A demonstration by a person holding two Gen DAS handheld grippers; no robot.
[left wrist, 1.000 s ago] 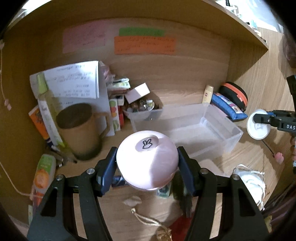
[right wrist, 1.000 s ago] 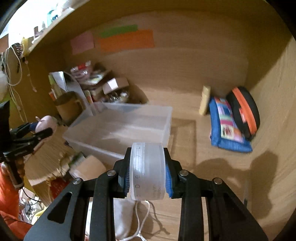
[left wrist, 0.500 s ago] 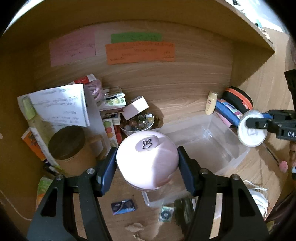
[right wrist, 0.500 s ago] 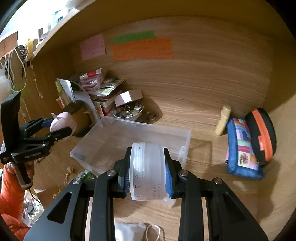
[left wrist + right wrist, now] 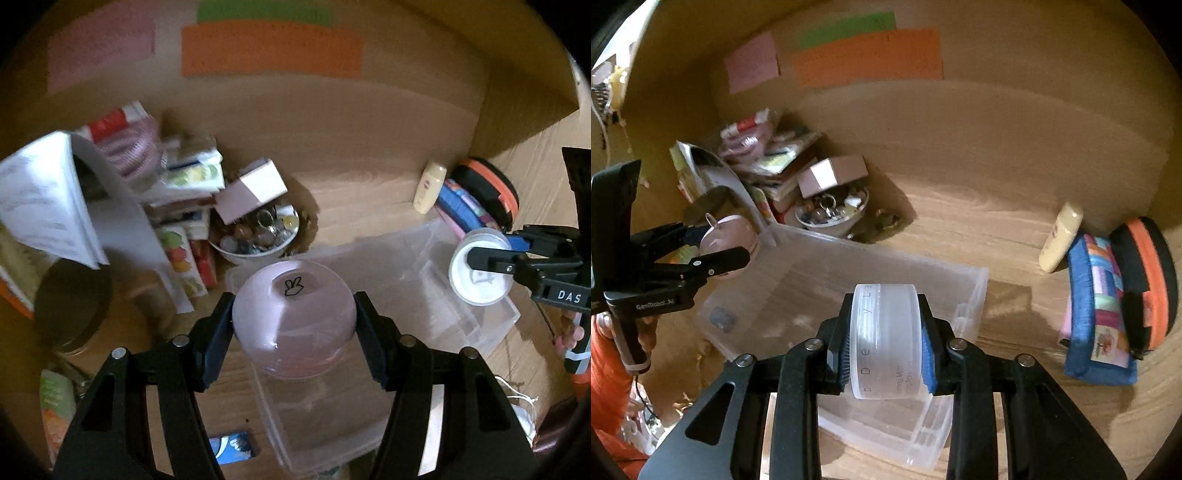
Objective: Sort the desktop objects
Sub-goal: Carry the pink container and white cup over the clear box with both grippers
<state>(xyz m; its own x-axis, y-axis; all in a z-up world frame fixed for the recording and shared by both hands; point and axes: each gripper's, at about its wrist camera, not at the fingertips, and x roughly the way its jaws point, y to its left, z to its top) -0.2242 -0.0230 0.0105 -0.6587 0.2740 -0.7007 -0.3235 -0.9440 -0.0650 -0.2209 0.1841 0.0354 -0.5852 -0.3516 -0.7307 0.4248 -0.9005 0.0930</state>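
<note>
The left claw (image 5: 293,321) is clenched on a pink ball (image 5: 293,317), round and smooth, with the clear bin (image 5: 491,332) just below and ahead of it. The right claw (image 5: 886,341) grips a white jar (image 5: 884,339) by its flat faces, above the bin's near corner (image 5: 975,291). Both loads hang over the bin. Likely risks: the ball squirts from the pads since only its curved sides are pinched, or it bounces out on release; the jar, dropped on edge, may roll; the two claws may collide over the bin.

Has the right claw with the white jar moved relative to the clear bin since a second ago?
Yes. The right claw, shut on the white jar, has advanced over the clear bin, toward the back wall.
</note>
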